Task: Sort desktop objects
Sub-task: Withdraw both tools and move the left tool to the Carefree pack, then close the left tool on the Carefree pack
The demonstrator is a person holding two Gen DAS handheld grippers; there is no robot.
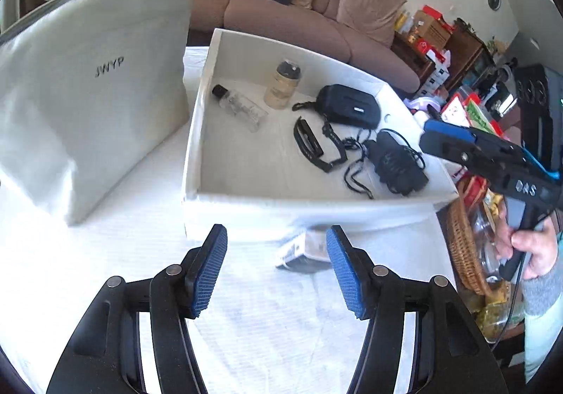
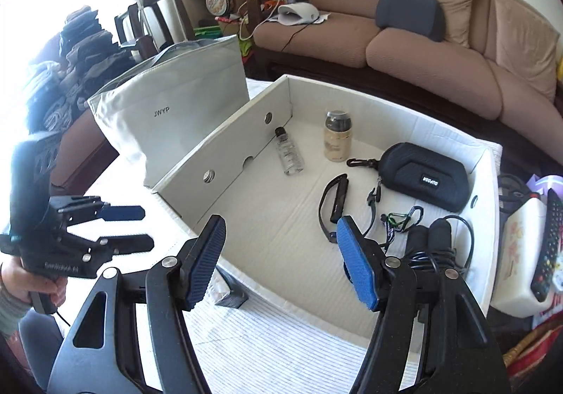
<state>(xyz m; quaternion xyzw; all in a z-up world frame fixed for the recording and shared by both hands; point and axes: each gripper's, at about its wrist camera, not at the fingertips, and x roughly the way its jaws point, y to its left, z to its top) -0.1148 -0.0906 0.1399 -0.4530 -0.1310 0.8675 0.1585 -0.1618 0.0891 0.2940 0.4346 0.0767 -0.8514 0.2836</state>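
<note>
At far left a grey fabric bag (image 1: 95, 84) printed "JWYP" stands upright on the white tablecloth (image 1: 246, 323), just beside the left wall of a shallow white cardboard box (image 1: 197, 133).

The left gripper (image 1: 276, 271) hovers low over the cloth in front of the box's near wall, its blue-padded fingers (image 1: 211, 271) spread wide and holding nothing. Between and just beyond them a small flat packet (image 1: 302, 249), white with a dark edge, lies on the cloth close against the box wall; neither pad touches it. The right wrist view shows that gripper from the side (image 2: 130, 228), its two fingers parted and empty, gripped by a hand at the picture's left edge.

Inside the box, from left to right: a clear bottle with a black cap (image 1: 239, 105) lying on its side near the left wall, a beige jar with a dark lid (image 1: 283, 84) standing upright towards the back, a black wristband (image 1: 309, 144) lying flat in the middle, a black zip case (image 1: 348, 105) with a cord behind it, and a black device wrapped in cable (image 1: 394, 165) near the right front corner.

The right gripper (image 2: 281, 260) is poised above the box's near wall, fingers (image 2: 359, 271) wide apart and empty, touching nothing. In the left wrist view it reaches in from the right (image 1: 447, 140) over the box's right wall, a hand (image 1: 535, 246) on its handle. Beyond lies a wicker basket (image 1: 461, 246).
</note>
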